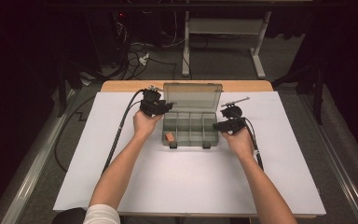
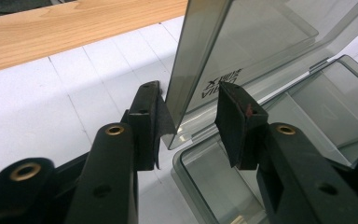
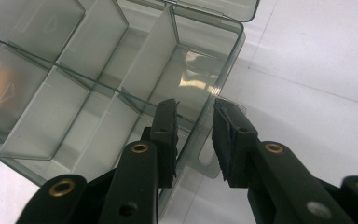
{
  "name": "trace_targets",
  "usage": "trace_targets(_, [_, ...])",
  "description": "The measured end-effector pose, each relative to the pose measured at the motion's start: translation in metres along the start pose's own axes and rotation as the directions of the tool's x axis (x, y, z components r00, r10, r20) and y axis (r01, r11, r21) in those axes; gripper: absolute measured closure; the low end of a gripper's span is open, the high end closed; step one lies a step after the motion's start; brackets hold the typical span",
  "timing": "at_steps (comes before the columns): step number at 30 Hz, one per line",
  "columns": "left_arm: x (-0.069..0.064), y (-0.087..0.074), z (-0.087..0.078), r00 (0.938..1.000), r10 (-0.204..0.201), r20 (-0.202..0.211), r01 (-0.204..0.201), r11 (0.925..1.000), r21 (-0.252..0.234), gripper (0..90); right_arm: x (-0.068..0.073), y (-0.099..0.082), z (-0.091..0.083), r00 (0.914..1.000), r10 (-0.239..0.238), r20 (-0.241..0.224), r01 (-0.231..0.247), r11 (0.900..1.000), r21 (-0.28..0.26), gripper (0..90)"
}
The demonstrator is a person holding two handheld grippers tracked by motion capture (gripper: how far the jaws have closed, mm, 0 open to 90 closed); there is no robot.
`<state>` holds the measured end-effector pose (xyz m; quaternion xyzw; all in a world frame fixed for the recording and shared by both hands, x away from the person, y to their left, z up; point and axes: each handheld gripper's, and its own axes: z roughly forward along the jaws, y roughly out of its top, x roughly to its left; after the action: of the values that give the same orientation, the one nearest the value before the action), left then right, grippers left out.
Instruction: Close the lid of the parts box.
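A clear compartment box (image 1: 189,125) sits mid-table. The left gripper (image 2: 189,123) straddles its raised lid (image 2: 205,56), jaws apart; the right gripper (image 3: 195,135) straddles the box's side wall, jaws apart, apparently to steady it.

The compartment box (image 1: 189,129) sits toward the far edge of the desk (image 1: 191,186), and nearly all free room lies on the near side of it: a broad bare white surface open to either hand. Its raised lid (image 1: 193,97) stands upright along the back of the box, walling off approach from behind. The left tool (image 1: 164,107) straddles the lid's left edge with a gap on both sides. The right tool (image 1: 217,126) straddles the box's right wall. Inside the box, upright dividers (image 3: 156,65) narrow the way; an orange block (image 1: 169,137) fills the near-left compartment.
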<state>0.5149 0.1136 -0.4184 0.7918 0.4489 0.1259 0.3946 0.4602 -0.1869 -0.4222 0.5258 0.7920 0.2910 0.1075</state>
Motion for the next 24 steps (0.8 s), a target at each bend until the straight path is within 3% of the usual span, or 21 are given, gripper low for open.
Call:
trace_targets(14, [-0.001,0.003,-0.016,0.9999,0.005,0.014,-0.004,0.9996,-0.027,61.6,0.001,0.0,0.0,0.9999,-0.011,0.005,0.011,0.9999,0.002,70.7])
trace_targets(24, [-0.001,-0.004,-0.019,0.9993,-0.023,0.03,0.024,0.9986,-0.046,61.8,0.003,0.001,0.0,0.9998,-0.011,0.013,0.011,0.9999,0.005,70.9])
